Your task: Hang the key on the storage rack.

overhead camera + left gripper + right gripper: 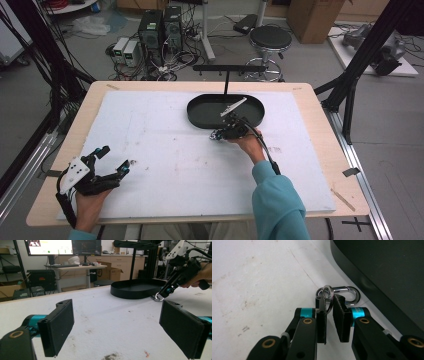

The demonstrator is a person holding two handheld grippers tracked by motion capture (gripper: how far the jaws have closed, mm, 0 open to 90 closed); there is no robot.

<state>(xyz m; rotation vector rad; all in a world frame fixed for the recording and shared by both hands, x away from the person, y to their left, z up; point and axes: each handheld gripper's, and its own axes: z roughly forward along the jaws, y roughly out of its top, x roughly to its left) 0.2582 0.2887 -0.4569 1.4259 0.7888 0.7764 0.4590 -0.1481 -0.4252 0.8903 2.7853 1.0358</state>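
White sheeting covers the bench (150,150) in the high view, and we see our right gripper (220,134) reaching forward to the near rim of a black oval tray (200,112), while our left gripper (112,161) rests well back at the near left corner, jaws spread wide and empty. A black stand (226,75) with a crossbar rises from the tray's far side. From the left gripper view, we look between our own two wide-apart pads at the right gripper (160,295) far off, its tip touching a small metal ring (158,297) just beside the tray (130,291). In the right gripper view, the jaws stand narrow on either side of a silver key ring (328,293), which stands upright between the pads (341,315); whether they already pinch it we cannot tell. Linked to it, a silver carabiner (348,293) lies flat on the bench just beyond, its long axis running across the jaws and along the tray wall (352,272). We judge the right hand far the nearer, so any lift falls to it.
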